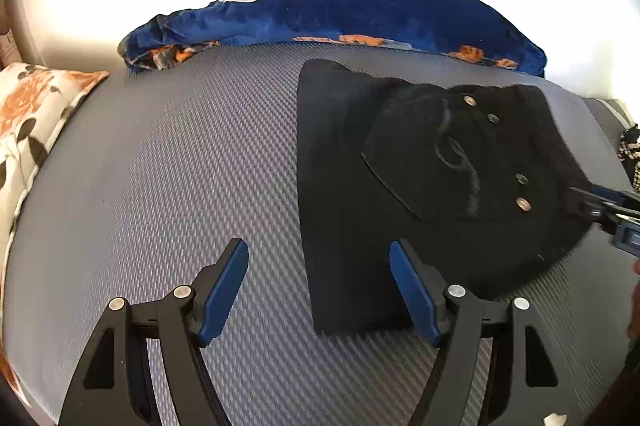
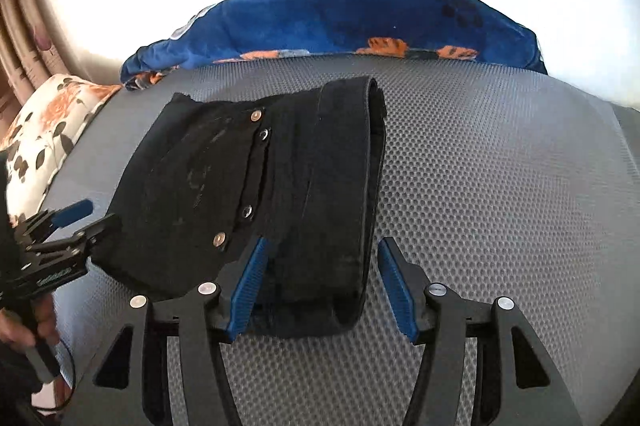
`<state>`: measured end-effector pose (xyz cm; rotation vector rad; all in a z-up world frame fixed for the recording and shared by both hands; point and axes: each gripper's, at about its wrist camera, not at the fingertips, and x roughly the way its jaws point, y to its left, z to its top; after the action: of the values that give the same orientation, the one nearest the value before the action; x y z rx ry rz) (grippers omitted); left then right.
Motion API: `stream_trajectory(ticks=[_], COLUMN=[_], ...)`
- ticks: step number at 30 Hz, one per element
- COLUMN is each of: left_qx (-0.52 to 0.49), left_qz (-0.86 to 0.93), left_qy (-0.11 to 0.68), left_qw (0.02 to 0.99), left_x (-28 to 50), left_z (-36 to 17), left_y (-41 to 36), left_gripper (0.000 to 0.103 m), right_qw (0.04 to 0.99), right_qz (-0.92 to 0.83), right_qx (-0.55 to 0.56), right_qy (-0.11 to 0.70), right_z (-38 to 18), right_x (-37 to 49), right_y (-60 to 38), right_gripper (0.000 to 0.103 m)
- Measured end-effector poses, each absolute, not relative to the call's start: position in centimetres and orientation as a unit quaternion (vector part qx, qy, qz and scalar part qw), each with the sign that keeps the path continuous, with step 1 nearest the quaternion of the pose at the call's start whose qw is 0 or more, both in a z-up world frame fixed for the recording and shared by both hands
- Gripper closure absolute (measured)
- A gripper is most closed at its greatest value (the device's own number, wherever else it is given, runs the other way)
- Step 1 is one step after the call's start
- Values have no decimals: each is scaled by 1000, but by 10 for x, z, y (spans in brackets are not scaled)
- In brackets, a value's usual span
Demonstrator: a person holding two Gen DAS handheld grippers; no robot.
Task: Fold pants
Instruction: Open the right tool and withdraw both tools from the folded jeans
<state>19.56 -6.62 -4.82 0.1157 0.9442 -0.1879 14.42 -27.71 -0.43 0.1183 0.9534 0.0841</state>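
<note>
The black pants [image 1: 420,166] lie folded into a compact stack on the grey textured mattress [image 1: 180,166], back pocket and metal rivets facing up. My left gripper [image 1: 319,266] is open, its jaws wide apart, over the stack's near left corner. In the right wrist view the pants [image 2: 248,186] lie ahead and to the left, the waistband side between the jaws. My right gripper [image 2: 320,266] is open around that near edge without pinching it. The left gripper [image 2: 76,222] shows at the left by the stack. The right gripper's tip [image 1: 600,210] shows at the stack's right edge.
A blue blanket with orange print [image 1: 340,14] lies bunched along the far side of the mattress. A floral pillow [image 1: 32,122] sits at the left. Bare grey mattress [image 2: 500,166] stretches to the right of the pants. A bright wall is behind.
</note>
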Motion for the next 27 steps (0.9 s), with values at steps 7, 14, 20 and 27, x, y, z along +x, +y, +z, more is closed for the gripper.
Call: stream_trajectory(ticks=[7,14,20,27], left_qx=[66,52,54,67], left_qz=[-77,-77,-65,-55], left_qy=[443,455,481,472], left_qw=[891,886,873,877], left_x=[156,127,113,101], left_z=[-35,-32,-37,-31], left_y=[-66,-65,-66,-68], left_gripper=[32,27,27,26], right_qw=[874,891,895,899], right_qz=[19,-9,-37,-18], right_qx=[73,48,36,40], right_qy=[480,450,443,436], right_z=[-13,13,26,34], right_x=[149,113,71,43], right_y=[-278,-258,-232,-205], right_gripper=[42,39,25,18])
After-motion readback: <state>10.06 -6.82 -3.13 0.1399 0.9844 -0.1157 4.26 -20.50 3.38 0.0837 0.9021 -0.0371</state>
